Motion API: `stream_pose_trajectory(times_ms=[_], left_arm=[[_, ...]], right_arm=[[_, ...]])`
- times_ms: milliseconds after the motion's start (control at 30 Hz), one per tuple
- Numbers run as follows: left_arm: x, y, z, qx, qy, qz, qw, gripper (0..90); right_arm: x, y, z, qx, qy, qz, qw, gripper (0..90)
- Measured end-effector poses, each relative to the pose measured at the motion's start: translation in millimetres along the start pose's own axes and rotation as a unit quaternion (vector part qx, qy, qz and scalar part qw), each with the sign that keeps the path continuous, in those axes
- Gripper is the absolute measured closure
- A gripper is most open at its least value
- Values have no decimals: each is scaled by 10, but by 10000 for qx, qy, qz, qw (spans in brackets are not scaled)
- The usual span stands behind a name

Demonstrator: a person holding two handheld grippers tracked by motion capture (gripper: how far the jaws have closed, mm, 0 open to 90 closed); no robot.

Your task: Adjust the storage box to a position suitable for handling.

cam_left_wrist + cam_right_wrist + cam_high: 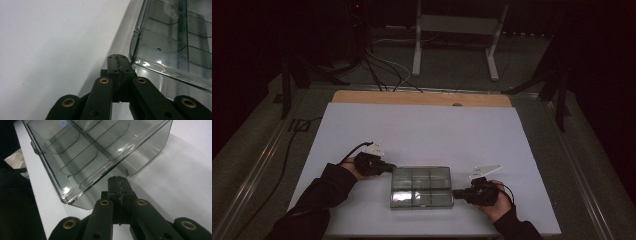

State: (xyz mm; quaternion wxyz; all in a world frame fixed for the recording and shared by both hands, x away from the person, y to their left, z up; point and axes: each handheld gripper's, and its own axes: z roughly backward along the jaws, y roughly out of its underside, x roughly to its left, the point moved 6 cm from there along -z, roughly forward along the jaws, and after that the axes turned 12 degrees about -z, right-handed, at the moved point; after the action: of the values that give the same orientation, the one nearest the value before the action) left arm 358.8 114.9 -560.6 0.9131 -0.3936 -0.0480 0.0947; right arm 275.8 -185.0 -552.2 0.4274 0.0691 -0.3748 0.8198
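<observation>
Box [422, 187] sits between your two sets of pressed-together jaws, left gripper [117, 58] at its far-left corner, right gripper [117, 180] at its right end, likely so you can nudge it across the sheet [422, 130].

dark room, white tabletop [422, 130], grey floor [452, 65], metal stand [457, 30], cables [382, 65]

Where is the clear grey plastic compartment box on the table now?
In the high view, the clear grey plastic compartment box lies near the front edge of the white table sheet, between the left gripper and the right gripper, both shut at its ends.
</observation>
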Motion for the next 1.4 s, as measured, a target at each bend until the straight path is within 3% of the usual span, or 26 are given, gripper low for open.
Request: stream_pose_trajectory(times_ms=[400,700,833,933,1100,1233,1333,1400], left_arm=[[-121,17,19,-17,91,35,10000,900],[-94,27,35,-150,108,-18,9998,891],[-23,78,110,-242,19,159,9996,879],[1,149,276,-459,-16,314,9984,874],[-54,167,406,-655,92,382,9971,774],[-221,177,505,-812,318,399,9954,680],[-330,189,501,-933,475,449,9935,623],[-401,203,485,-925,515,378,9937,564]], right_arm=[[89,112,29,45,-120,0,9999,897],[116,130,61,-10,-196,17,9998,898],[96,112,68,-30,-137,32,9999,897],[54,81,117,-72,-90,90,9999,897],[13,64,145,-88,-47,130,9999,897],[6,70,169,-49,-68,258,9996,897],[15,81,178,-32,-69,337,9994,897],[22,91,190,-20,-64,404,9992,897]])
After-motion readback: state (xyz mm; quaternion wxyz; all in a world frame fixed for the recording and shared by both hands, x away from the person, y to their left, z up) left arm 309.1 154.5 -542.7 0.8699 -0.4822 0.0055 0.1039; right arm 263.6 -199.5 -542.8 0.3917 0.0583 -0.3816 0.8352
